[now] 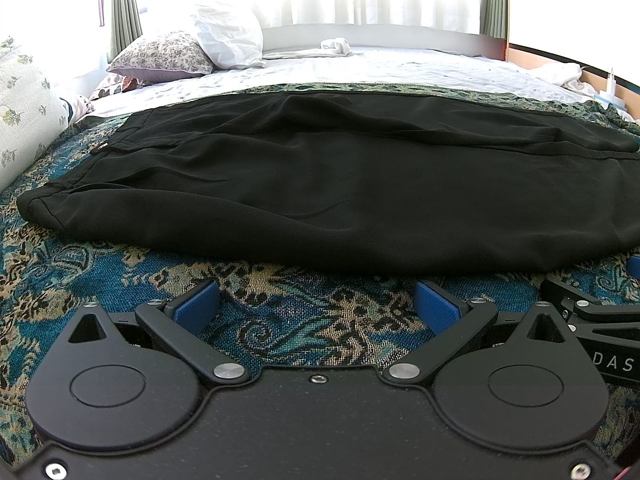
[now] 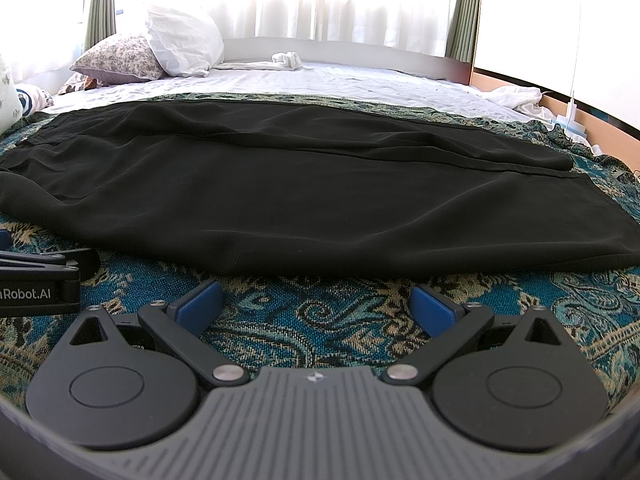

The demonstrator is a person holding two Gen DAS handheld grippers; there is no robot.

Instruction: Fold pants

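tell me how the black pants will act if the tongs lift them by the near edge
The black pants will probably go limp and drape, since the thin cloth already lies in soft ripples. They look light, so one pinch should lift the edge. The smooth fabric may slip on the patterned blanket, or slide from open tongs.

Black hand-held gripper (image 1: 316, 300), blue pads (image 1: 197, 303)

"DAS" on right gripper (image 1: 592, 312) body; "nRobot.AI" on left gripper (image 2: 40, 276) body.

Left end of the black pants (image 2: 280, 184) beyond the right-wrist frame edge, window detail overexposed
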